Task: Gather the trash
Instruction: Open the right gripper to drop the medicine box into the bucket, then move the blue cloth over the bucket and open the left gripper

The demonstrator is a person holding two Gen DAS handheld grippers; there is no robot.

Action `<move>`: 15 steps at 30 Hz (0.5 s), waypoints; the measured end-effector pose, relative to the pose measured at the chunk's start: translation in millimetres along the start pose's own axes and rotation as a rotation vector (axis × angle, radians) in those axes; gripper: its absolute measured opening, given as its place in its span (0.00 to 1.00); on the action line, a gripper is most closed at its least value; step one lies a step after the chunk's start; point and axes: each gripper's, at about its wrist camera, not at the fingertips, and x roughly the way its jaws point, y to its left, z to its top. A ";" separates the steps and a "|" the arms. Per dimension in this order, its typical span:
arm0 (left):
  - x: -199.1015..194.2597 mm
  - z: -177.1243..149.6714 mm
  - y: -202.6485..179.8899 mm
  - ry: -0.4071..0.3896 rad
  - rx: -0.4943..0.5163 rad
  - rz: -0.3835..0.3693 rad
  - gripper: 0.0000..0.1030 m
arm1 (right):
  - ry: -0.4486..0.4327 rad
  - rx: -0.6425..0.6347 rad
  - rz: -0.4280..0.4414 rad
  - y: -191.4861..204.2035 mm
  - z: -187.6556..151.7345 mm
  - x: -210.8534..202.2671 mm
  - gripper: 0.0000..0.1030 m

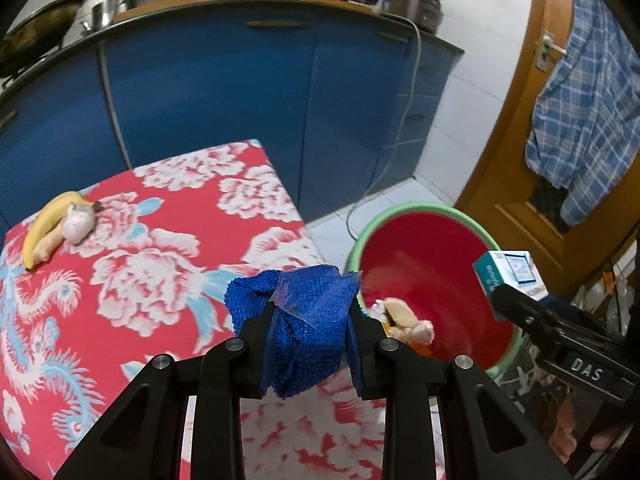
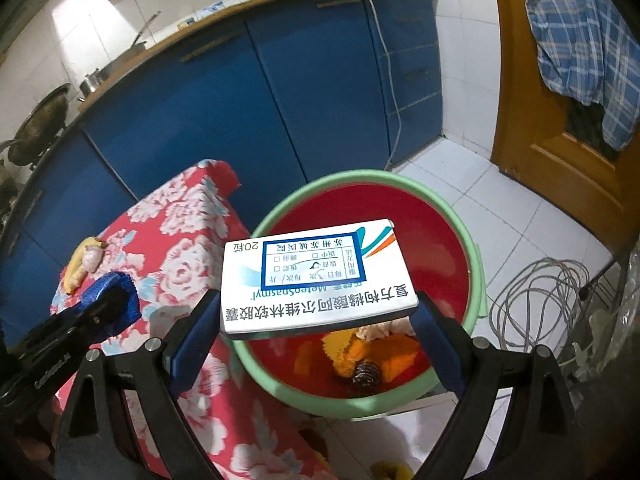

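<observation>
Your left tool is clamped narrow on a crumpled blue cloth, a knobbly woven mesh bunched between the pads and spilling over the fingertips. Only this left view shows the cloth's weave up close; from the right wrist it is just a blue wad on a black tool off to the left side. Your right tool grips a flat white medicine box by its two short ends, smooth card with a blue-framed label and printed characters, jaws set wide to span it. From the left wrist you see only a teal corner of that box. Directly below and beyond the box sits the round bin, glossy red inside with a pale green rim; the right view looks into its bottom, where orange peel scraps, a dark spiral thing and pale crumpled bits lie. The left view shows the bin to the right of the cloth, with one pale scrap by the near rim. Left of both tools lies the surface, covered in red fabric with white and blue flowers; on its far end a yellow banana peel curls around a pale, rounded lump, touching it.
</observation>
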 end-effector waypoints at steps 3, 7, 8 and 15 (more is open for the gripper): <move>5.7 -0.5 -9.4 0.010 0.022 -0.002 0.29 | 0.017 0.010 -0.015 -8.2 -0.7 9.6 0.90; 14.7 -0.6 -20.6 0.030 0.044 -0.007 0.29 | 0.042 0.024 -0.023 -17.7 -2.7 19.9 0.90; 16.8 -0.4 -22.1 0.033 0.049 -0.008 0.29 | 0.046 0.028 -0.027 -20.2 -3.2 22.1 0.90; 28.1 -0.6 -37.1 0.050 0.084 -0.023 0.29 | 0.029 0.067 -0.010 -34.0 -3.6 23.5 0.97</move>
